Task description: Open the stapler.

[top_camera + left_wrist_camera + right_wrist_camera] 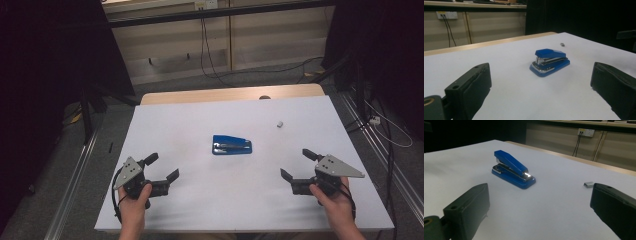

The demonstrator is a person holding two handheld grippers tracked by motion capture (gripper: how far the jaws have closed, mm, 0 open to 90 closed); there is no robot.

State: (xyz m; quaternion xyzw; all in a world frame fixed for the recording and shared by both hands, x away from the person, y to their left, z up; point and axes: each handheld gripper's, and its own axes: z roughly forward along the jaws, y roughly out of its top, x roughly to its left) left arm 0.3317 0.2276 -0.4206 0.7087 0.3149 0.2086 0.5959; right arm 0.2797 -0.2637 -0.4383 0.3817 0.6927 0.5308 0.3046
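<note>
A blue stapler lies in the middle of the white table, its arm raised a little above its base. In the left gripper view the stapler sits ahead and slightly right; in the right gripper view the stapler sits ahead to the left. A small grey block of staples lies beyond it to the right. My left gripper rests near the front left, open, nothing between its jaws. My right gripper at the front right is open and empty too.
A wooden strip runs along the table's far edge. Behind it stand pale cabinets with hanging cables. Dark curtains flank both sides. Metal rails run on the floor beside the table.
</note>
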